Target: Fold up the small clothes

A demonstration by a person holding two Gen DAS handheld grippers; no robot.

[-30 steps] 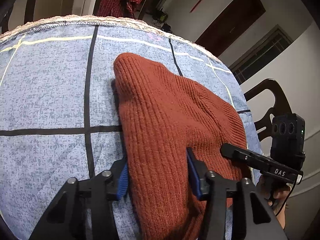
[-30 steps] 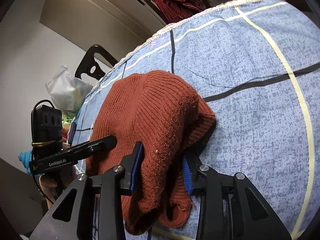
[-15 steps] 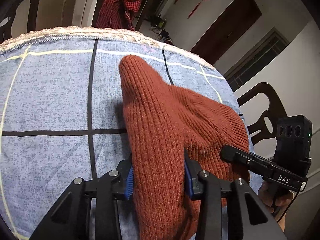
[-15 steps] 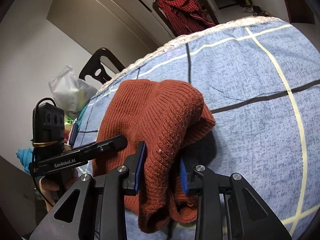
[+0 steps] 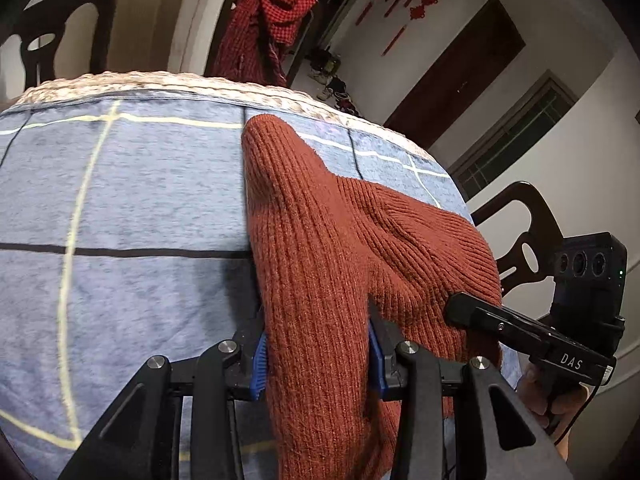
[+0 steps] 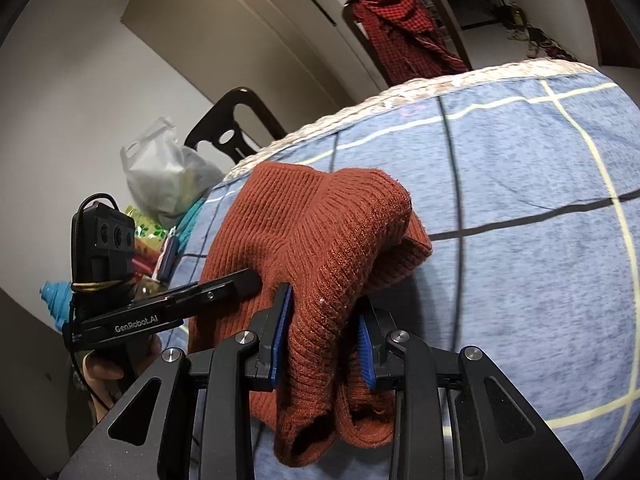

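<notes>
A rust-red ribbed knit garment [image 5: 320,248] is lifted off the blue checked tablecloth [image 5: 140,200], its far end still resting on the cloth. My left gripper [image 5: 316,356] is shut on the garment's near edge, which hangs down between the blue pads. In the right wrist view the same garment [image 6: 312,232] is bunched and doubled over, and my right gripper [image 6: 322,344] is shut on its folded edge. Each gripper shows in the other's view: the right one [image 5: 460,310] at the garment's right side, the left one [image 6: 250,280] at its left side.
The round table's braided edge [image 5: 160,82] runs along the far side. Dark wooden chairs [image 5: 524,240] stand around it, one draped with a red checked cloth [image 5: 268,24]. A plastic bag [image 6: 168,172] and colourful items lie off the table's left side.
Both grippers have closed on the garment and raised its near edge off the table; the knit now stands up in a ridge and bunches more toward the middle.
</notes>
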